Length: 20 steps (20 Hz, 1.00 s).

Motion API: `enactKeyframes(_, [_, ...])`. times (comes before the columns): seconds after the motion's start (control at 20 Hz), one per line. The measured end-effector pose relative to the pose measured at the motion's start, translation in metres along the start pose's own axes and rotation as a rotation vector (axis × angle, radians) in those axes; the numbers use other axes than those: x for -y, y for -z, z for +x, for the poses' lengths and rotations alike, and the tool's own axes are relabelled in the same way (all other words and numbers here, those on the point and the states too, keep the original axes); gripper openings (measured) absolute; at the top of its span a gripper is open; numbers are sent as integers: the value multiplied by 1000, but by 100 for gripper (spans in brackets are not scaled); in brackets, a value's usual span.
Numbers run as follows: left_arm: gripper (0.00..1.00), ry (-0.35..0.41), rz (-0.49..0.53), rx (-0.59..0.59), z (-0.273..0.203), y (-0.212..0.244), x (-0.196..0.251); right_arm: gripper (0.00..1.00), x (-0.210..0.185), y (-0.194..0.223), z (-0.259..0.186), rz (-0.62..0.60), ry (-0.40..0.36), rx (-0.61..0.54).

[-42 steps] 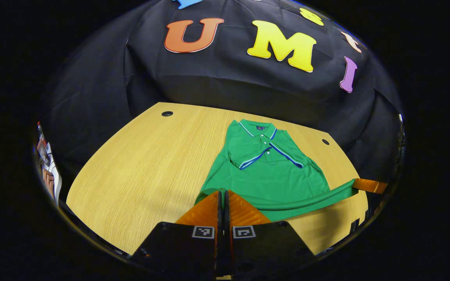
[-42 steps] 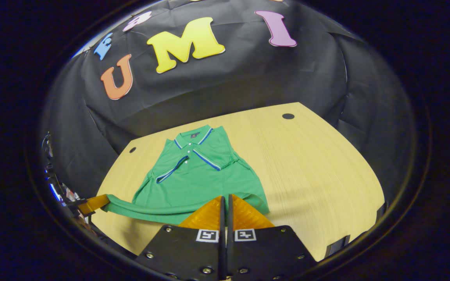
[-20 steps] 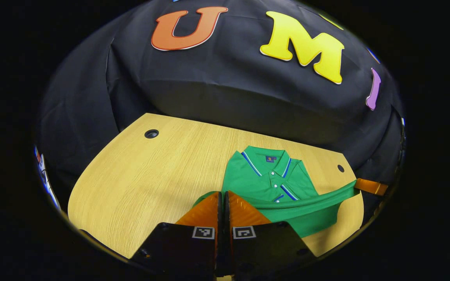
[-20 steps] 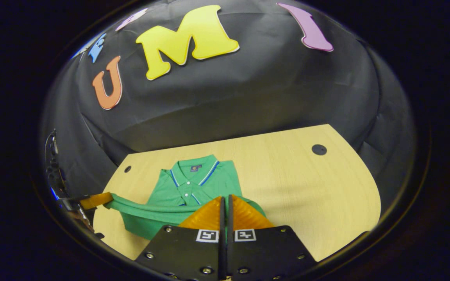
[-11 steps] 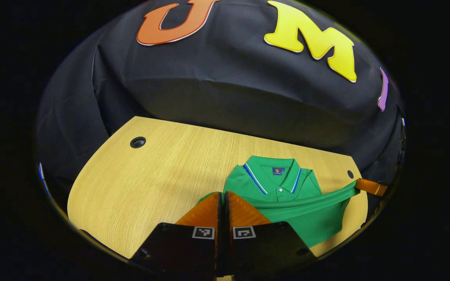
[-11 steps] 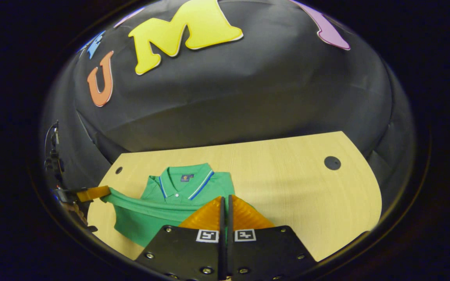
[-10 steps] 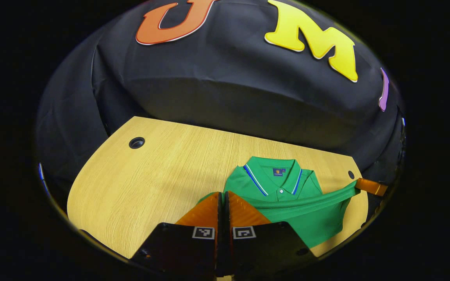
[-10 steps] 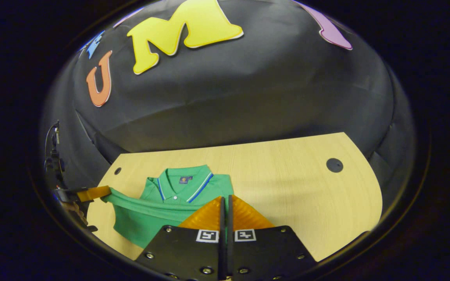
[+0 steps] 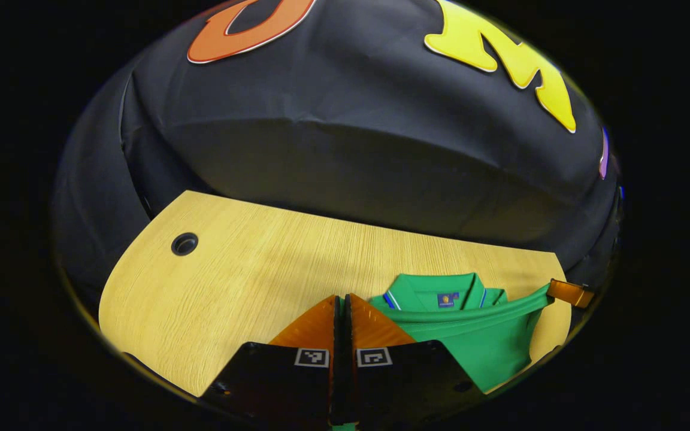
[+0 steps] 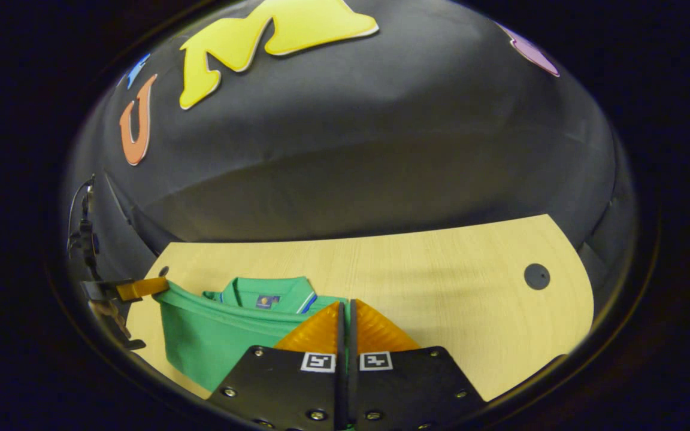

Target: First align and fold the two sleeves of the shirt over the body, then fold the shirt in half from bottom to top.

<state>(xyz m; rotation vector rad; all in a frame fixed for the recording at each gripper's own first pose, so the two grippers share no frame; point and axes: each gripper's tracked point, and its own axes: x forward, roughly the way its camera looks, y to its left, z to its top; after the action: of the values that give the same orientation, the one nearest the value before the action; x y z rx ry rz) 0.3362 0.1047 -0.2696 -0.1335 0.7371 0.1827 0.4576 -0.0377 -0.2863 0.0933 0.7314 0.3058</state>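
Green shirt (image 9: 471, 335) on bench (image 9: 243, 281), hem carried up near collar (image 10: 267, 294). Left tool (image 9: 341, 299), right tool (image 10: 345, 305) clamped on hem. Risk: uneven release, crooked fold.

One shirt (image 9: 477, 335) is counted, lying on one table (image 9: 249, 281). On the shirt one collar (image 9: 435, 287) is seen, with one small patch (image 9: 444, 299) inside it. Two grippers are counted: the left gripper (image 9: 339, 302) and the right gripper (image 10: 345, 308), each with two fingers closed together. Two square markers are seen on each gripper, four in all. Two round holes are counted in the table: one hole (image 9: 184, 243) in the left gripper view and one second hole (image 10: 536, 276) in the right gripper view.
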Motion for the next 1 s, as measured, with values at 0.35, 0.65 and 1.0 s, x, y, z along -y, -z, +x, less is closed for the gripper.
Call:
enactKeyframes(0.35, [3, 15, 13, -45, 23, 13, 5, 1, 2, 0, 23, -2, 13, -20])
enactKeyframes(0.65, [98, 88, 21, -105, 39, 41, 23, 93, -3, 28, 37, -15, 0, -75])
enactKeyframes(1.0, [100, 108, 23, -14, -4, 21, 28, 94, -20, 9, -5, -24, -8, 24])
